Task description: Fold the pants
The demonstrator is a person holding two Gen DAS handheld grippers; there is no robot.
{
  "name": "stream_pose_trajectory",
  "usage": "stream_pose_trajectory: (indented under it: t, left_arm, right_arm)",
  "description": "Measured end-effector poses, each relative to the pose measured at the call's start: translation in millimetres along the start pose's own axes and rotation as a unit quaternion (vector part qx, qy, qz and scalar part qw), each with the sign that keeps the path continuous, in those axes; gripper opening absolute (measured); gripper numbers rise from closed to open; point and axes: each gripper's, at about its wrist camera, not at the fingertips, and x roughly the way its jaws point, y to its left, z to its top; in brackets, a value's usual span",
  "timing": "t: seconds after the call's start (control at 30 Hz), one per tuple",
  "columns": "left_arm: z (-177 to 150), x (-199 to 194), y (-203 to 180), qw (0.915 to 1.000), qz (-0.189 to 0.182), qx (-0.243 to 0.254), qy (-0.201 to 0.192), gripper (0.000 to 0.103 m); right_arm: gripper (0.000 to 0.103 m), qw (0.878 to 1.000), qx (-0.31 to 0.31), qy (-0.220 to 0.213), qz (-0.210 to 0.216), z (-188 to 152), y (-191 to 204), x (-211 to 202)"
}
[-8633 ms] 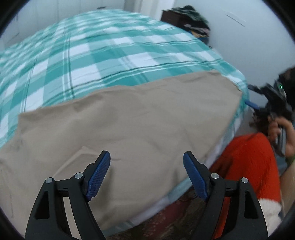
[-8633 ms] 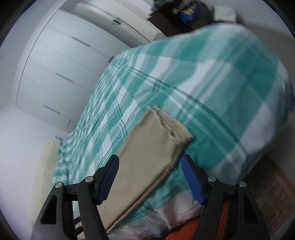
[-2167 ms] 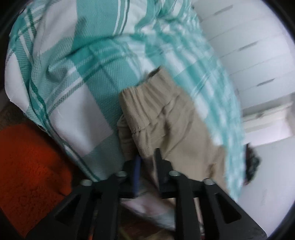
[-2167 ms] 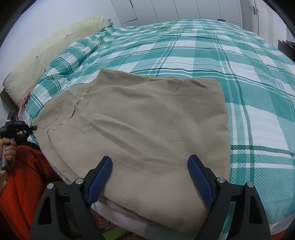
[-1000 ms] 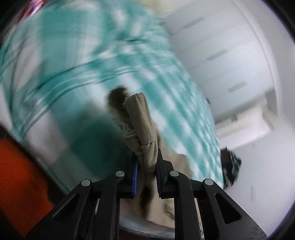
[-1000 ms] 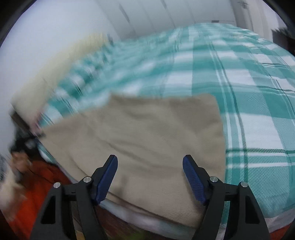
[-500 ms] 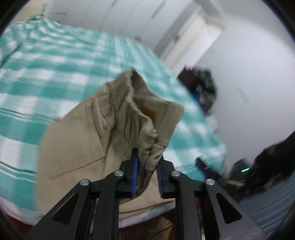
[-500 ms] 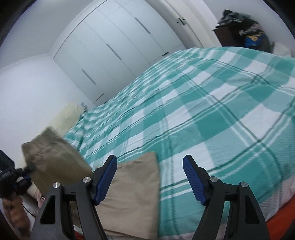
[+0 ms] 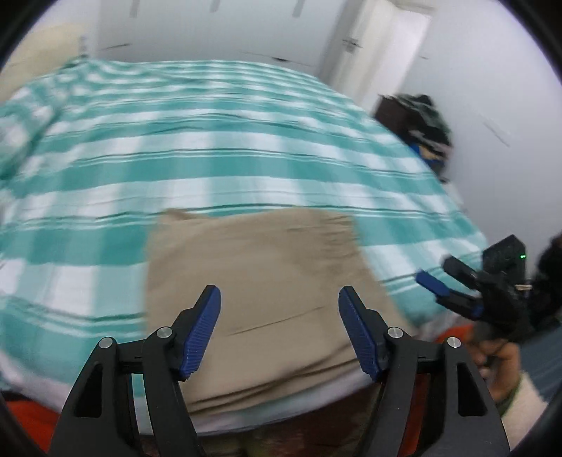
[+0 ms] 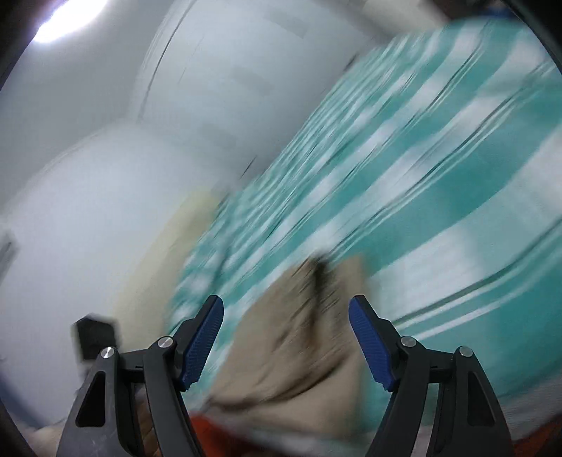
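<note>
- The khaki pants (image 9: pixel 260 277) lie folded into a compact, squarish stack at the near edge of the bed, directly ahead of and just beyond the left gripper (image 9: pixel 279 330), with the bottom of the stack draping slightly over the mattress edge.
- The left gripper's jaws have just been opening; they now stand wide, the blue pads well apart, with the cloth lying beyond them and nothing pinched — likely a release after the waistband end was laid over the rest.
- The right gripper (image 10: pixel 286 342) also stands wide and holds nothing; in its heavily blurred view the pants (image 10: pixel 298 337) appear ahead of and between its fingers, one edge rumpled with a dark crease, though whether any pad touches cloth cannot be told.
- From the left wrist view, the right gripper (image 9: pixel 446 291) hangs off to the right of the stack, clear of the fabric, gripped by the person's hand (image 9: pixel 498 365) with a pale cuff showing.
- The fold seems largely made; judging by the rumpled edge, a smoothing or squaring pass may be what remains.
- The teal-and-white plaid bedspread (image 9: pixel 210 158) serves as the folding surface, spreading away beyond both grippers toward white wardrobe doors (image 9: pixel 217 31).
- A cream pillow (image 10: pixel 165 256) sits left of the right gripper's fingers, at the head of the bed.
- Far right of the left gripper, a dark stand heaped with clothes (image 9: pixel 421 123) stands against the wall; no container is in play here.
</note>
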Motion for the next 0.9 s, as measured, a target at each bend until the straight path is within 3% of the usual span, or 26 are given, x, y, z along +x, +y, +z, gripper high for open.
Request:
stream_pose_trajectory:
  t: [0.07,0.2,0.33,0.5,0.63,0.77,0.9]
  left_arm:
    - [-15.7,1.7,27.7,0.9990,0.043,-0.012,-0.001,0.072]
    - [-39.3,10.1,50.9,0.9972,0.066,-0.035,0.003,0.070]
    - [-49.8,21.1,49.7,0.9971,0.072,-0.025,0.002,0.070]
    - [-56.8,16.1,51.5,0.9974,0.070,-0.019,0.000,0.070]
    - [-58.6,9.5,59.4,0.9974,0.065,-0.030,-0.010,0.070]
    - [-61.0,12.6,62.5,0.9973,0.065,-0.034,-0.005,0.070]
    - [-61.1,11.8,61.2,0.9975,0.065,-0.029,-0.009,0.070]
  right_arm:
    - [0.069,0.997,-0.001,0.077,0.016,-12.8,8.1,29.3]
    - [0.063,0.989,-0.034,0.139,-0.045,-32.5,20.6,56.5]
    - [0.056,0.987,-0.026,0.146,-0.058,-38.1,23.3,65.6]
    - [0.044,0.981,-0.020,0.154,-0.117,-38.0,21.4,77.6]
    - [0.043,0.974,-0.014,0.154,-0.163,-41.8,24.2,75.1]
    - [0.043,0.977,0.012,0.157,-0.142,-44.1,17.2,80.5]
    - [0.035,0.982,0.020,0.140,-0.124,-39.4,22.6,73.0]
